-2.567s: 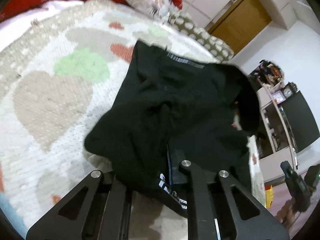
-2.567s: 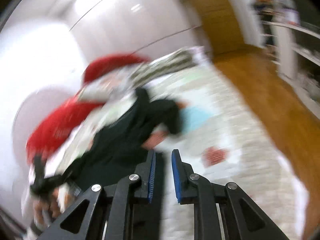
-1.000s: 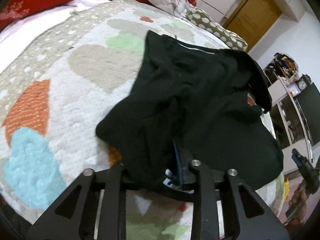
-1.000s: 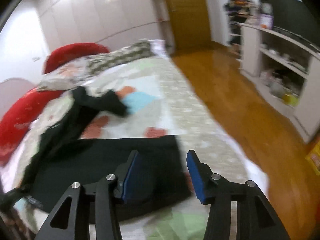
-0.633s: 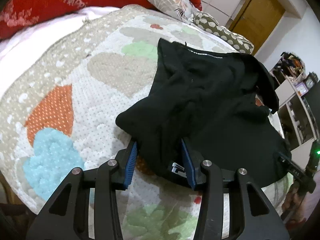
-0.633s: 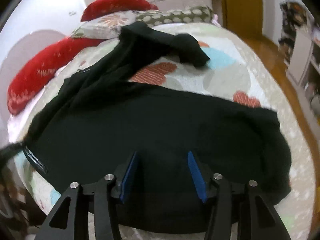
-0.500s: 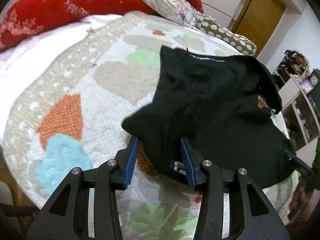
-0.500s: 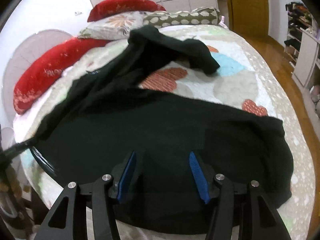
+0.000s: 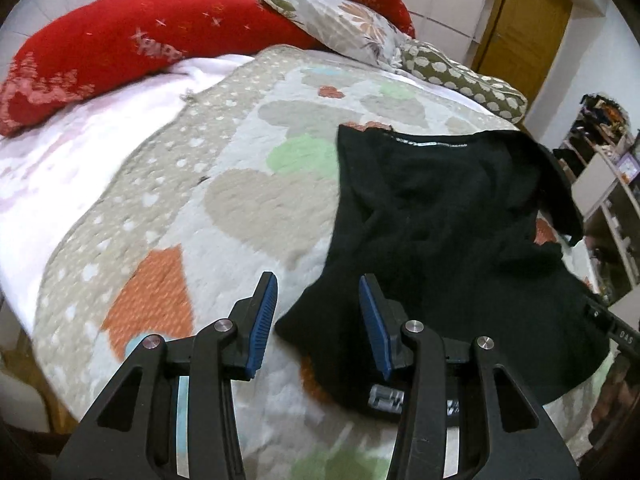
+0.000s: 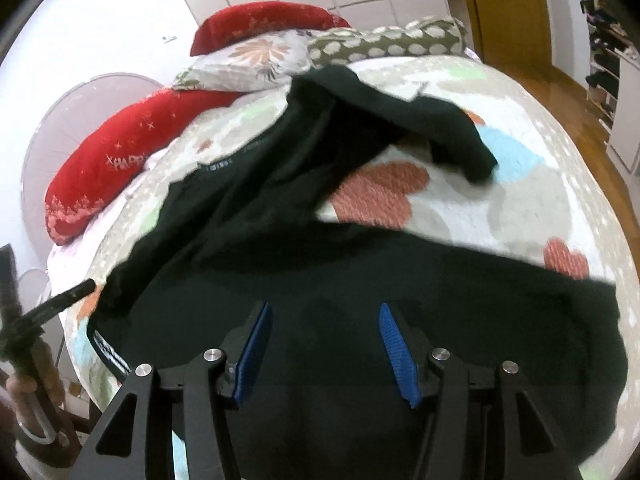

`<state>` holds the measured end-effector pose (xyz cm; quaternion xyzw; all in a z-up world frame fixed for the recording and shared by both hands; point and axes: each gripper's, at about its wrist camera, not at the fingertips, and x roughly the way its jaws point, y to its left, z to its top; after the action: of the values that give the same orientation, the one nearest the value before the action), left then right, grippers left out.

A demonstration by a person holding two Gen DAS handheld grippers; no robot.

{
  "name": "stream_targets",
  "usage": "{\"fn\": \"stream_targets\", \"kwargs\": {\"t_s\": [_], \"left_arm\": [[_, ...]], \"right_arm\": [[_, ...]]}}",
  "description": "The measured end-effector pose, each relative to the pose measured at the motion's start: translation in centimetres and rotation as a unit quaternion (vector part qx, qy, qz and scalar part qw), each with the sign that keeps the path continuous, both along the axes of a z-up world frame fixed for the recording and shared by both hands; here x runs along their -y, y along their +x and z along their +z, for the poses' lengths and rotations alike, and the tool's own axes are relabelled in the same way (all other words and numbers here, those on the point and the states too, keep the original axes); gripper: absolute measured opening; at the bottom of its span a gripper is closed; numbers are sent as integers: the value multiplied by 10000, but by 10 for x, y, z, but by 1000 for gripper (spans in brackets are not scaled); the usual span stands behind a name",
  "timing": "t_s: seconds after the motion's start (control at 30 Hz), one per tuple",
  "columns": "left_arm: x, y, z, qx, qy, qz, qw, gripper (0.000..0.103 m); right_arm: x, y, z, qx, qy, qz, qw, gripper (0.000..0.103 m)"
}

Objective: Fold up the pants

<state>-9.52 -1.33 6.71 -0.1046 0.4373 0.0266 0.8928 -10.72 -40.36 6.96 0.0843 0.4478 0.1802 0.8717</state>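
Left wrist view shows the black pants [image 9: 448,248] rumpled along the bedspread's [image 9: 224,200] near edge, both left gripper [image 9: 318,322] and right gripper [image 10: 326,350] spread empty, so flattening seems underway and regrasping an edge comes next.

Your pants [image 9: 448,240] are black, soft and heavily rumpled, spread across the heart-patterned bedspread [image 9: 248,208] rather than laid flat. One broad section [image 10: 360,280] stretches along the bed's near edge, its corner with a white-lettered band [image 10: 108,350] reaching the near left corner of the bed. A second section [image 10: 288,152] runs diagonally away toward the pillow end — its far end [image 10: 448,132] is folded over and lies on the bedspread toward the right edge. You can see a thin line of pale lettering [image 9: 432,144] along the far hem. The cloth is bunched into ridges where the two sections meet.
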Motion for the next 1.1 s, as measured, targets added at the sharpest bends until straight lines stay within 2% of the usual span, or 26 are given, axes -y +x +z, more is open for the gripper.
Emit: {"fn": "stream_targets", "kwargs": {"t_s": [0.07, 0.13, 0.23, 0.27, 0.3, 0.33, 0.37, 0.43, 0.67, 0.83, 0.87, 0.9, 0.93, 0.97, 1.0, 1.1], "left_arm": [[-4, 17, -1, -118, -236, -137, 9996, 42], [-10, 38, -1, -178, -560, -307, 9978, 42], [-18, 76, -3, -298, -762, -495, 9954, 43], [-21, 88, -4, -330, -776, -507, 9951, 48], [-25, 101, -7, -396, -796, -496, 9948, 62], [-27, 112, -10, -442, -895, -540, 9935, 70], [-29, 123, -14, -469, -1063, -642, 9912, 74], [-33, 146, -22, -561, -1268, -691, 9879, 74], [-25, 205, -43, -841, -1252, -765, 9856, 74], [-2, 227, -43, -705, -670, -1053, 9897, 76], [3, 228, -44, -640, -553, -1147, 9898, 66], [9, 228, -43, -571, -373, -1229, 9901, 40], [13, 228, -41, -543, -239, -1302, 9897, 39], [14, 226, -38, -499, -223, -1365, 9891, 30], [16, 221, -30, -398, -327, -1468, 9878, 28], [22, 199, -1, 12, -234, -1638, 9862, 25]], "right_arm": [[-2, 14, 6, 58, 112, 20, 9999, 57], [-4, 29, 9, 41, 160, 6, 9999, 64], [-11, 52, 13, 27, 203, 15, 9998, 64], [-14, 59, 13, 11, 238, 15, 9997, 64], [-17, 64, 12, -5, 283, 21, 9996, 64], [-21, 69, 11, -21, 353, 40, 9994, 64], [-24, 73, 9, -47, 420, 67, 9991, 64], [-29, 81, 5, -112, 465, 103, 9988, 64], [-26, 92, -5, -232, 396, -8, 9989, 64], [-13, 91, -8, -262, 404, -163, 9987, 64], [-11, 90, -9, -268, 411, -186, 9986, 64], [-8, 90, -9, -276, 426, -228, 9985, 64], [-6, 90, -9, -280, 444, -256, 9983, 64], [-4, 89, -9, -279, 460, -271, 9982, 64], [-3, 89, -8, -268, 469, -281, 9981, 64], [3, 85, -4, -206, 457, -350, 9981, 64]]}}
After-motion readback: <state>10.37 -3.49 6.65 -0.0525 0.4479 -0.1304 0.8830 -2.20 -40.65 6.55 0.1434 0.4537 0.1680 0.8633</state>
